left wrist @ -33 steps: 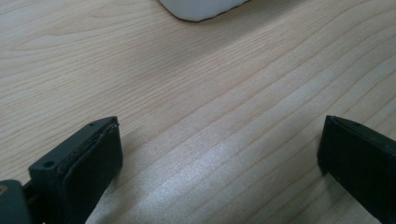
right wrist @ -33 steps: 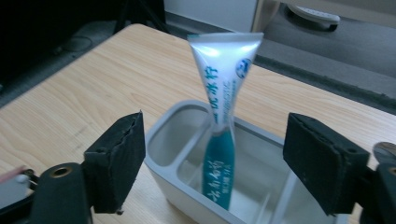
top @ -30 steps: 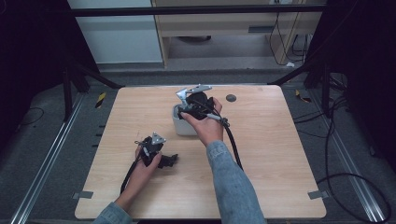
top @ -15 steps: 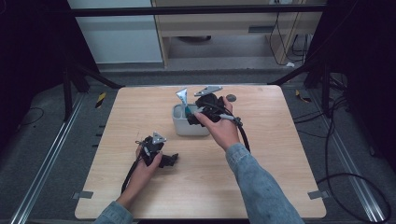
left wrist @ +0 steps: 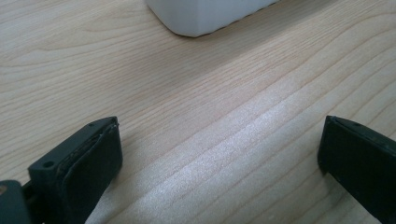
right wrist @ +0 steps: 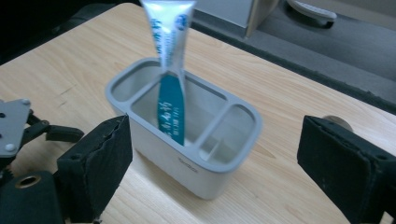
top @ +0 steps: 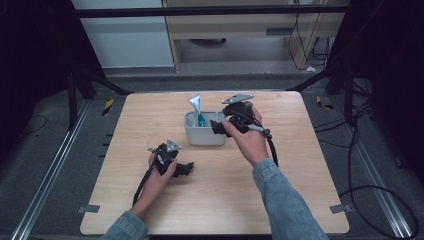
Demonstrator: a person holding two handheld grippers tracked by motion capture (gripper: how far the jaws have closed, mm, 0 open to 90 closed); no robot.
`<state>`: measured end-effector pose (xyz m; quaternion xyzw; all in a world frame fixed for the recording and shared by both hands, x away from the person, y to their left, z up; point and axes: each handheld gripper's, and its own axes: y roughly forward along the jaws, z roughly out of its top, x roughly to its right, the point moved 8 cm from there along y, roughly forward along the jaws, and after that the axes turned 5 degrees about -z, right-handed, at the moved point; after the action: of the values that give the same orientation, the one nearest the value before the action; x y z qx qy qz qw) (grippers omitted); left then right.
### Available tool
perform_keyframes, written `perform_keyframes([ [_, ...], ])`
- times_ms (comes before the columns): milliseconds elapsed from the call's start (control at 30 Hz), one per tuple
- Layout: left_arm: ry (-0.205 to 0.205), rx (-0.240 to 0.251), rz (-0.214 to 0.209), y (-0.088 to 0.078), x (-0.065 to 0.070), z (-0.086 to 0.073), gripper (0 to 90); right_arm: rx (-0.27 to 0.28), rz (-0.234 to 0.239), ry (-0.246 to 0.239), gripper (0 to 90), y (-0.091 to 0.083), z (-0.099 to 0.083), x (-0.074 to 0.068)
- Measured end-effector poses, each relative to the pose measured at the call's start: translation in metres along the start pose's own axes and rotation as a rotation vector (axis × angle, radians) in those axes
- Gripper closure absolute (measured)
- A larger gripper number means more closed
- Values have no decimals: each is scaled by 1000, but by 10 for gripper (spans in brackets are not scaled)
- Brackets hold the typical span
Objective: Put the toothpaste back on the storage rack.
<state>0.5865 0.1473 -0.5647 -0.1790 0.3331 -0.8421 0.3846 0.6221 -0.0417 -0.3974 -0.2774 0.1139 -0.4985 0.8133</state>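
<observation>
Wooden surface (top: pixel 300 200), dark workshop floor around it. Standing tilted in the middle compartment of the grey holder (top: pixel 205 135), the toothpaste tube (top: pixel 196 111) leans on the rim so it stays up. Right tool (top: pixel 220 127) sits beside the holder, jaws having just opened wide, empty. Left tool (top: pixel 186 169) rests low, open, gripping nothing. Right gripper view reveals three compartments (right wrist: pixel 187 121); left gripper view catches just the holder's corner (left wrist: pixel 201 18).

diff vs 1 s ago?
The right tongs let go of the toothpaste tube: their jaws have just been opening, nothing is between them now, and the hand has backed off to the right of the white holder. The tube stands tilted in its middle compartment. Unchanged: left tongs open on the table, holder in place.
</observation>
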Motion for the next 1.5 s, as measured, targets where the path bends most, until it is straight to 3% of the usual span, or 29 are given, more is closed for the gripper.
perform_keyframes([
  [200, -2, 0, 1, 0, 0, 0, 0, 27, -25, 54, 115, -9, -4, 16],
  [533, 2, 0, -1, 0, 0, 0, 0, 45, -86, 69, 115, -27, -15, 37],
  [733, 9, 0, -8, -2, 1, -2, 0, 23, -138, 82, 114, -35, -30, 50],
  [1500, 9, -3, -10, -2, 1, -2, 0, -43, -190, 136, 121, -35, -107, 93],
])
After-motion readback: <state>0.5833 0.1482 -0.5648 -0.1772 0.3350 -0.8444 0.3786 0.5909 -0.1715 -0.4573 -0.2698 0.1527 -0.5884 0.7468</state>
